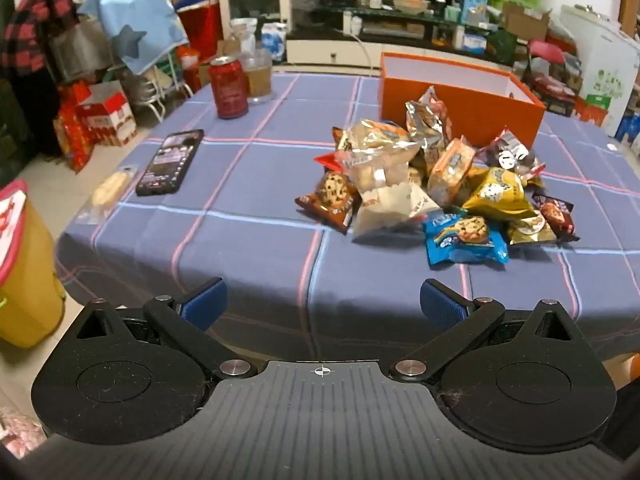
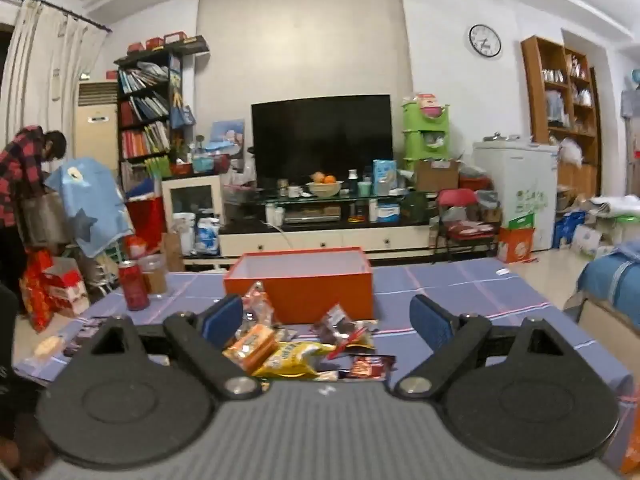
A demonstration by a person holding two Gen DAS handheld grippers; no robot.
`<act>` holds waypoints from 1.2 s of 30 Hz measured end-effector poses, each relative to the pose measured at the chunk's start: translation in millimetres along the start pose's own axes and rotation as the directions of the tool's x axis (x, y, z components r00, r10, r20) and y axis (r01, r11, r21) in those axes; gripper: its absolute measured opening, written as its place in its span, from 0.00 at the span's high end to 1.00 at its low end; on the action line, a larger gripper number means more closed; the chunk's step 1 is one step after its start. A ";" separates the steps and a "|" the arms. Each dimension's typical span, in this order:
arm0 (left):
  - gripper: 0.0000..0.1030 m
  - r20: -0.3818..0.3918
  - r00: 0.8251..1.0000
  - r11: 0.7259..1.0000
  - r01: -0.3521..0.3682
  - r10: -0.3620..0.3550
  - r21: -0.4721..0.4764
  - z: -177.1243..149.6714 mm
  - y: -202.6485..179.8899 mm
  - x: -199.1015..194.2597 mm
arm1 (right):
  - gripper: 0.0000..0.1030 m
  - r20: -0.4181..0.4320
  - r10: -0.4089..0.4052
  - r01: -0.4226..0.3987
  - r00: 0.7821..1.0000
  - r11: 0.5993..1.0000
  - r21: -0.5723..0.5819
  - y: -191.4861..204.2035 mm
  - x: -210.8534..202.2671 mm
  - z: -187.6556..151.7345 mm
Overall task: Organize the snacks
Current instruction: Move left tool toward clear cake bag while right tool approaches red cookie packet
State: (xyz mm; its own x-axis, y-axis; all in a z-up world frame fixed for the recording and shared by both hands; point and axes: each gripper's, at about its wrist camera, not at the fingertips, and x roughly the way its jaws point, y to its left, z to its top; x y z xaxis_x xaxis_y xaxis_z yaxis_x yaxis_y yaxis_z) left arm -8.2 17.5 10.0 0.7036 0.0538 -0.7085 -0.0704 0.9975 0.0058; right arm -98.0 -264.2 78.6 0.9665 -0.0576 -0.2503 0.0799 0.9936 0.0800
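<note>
Left hand-held gripper jaws wide apart, nothing between, tilted down over near edge of worktop with blue checked cloth. Right hand-held gripper also spread wide, empty, low behind the snack pile. Snacks heaped mid-worktop, touching front of open orange box. Phone and red can well apart to left; a person in plaid in background
</note>
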 end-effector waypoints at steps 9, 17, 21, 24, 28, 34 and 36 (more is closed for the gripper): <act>0.23 -0.009 0.997 0.996 -0.079 0.080 0.046 0.3 -8.0 -18.6 | 0.11 0.042 0.042 -0.042 0.998 0.999 -0.007 17.8 -6.1 -6.7; 0.26 0.058 0.998 0.999 -0.033 0.032 0.028 8.7 -1.1 -30.5 | 0.11 0.327 0.018 -0.019 0.945 1.000 0.002 -9.1 -56.2 -1.9; 0.26 0.105 0.994 0.999 0.023 -0.025 0.027 21.3 3.3 -27.0 | 0.11 0.200 0.020 -0.014 0.980 0.999 -0.032 -20.9 -37.3 -8.6; 0.26 0.148 0.989 0.999 0.017 -0.021 0.028 28.3 10.3 -18.1 | 0.11 0.202 -0.013 0.026 0.979 0.998 -0.065 -28.0 -27.6 -13.6; 0.26 0.134 0.990 0.999 0.037 -0.035 -0.010 39.8 29.8 8.6 | 0.11 0.167 -0.018 0.036 0.986 0.994 -0.103 -30.6 6.3 -9.3; 0.26 0.103 0.991 0.991 0.094 -0.084 -0.096 59.8 44.3 60.9 | 0.11 0.056 0.003 0.001 0.998 0.998 -0.067 -28.4 89.2 3.6; 0.26 0.085 0.993 0.990 0.091 -0.082 -0.109 66.0 39.0 72.9 | 0.11 0.037 -0.002 0.004 0.999 0.999 -0.046 -30.4 113.9 2.2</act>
State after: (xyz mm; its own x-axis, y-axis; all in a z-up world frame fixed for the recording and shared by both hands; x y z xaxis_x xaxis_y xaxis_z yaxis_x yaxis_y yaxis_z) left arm 87.0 63.4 5.1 0.7648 -0.0242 -0.6438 -0.0830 0.9872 -0.1358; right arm 10.2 -301.1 49.8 0.9746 -0.0633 -0.2147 0.0723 0.9968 0.0346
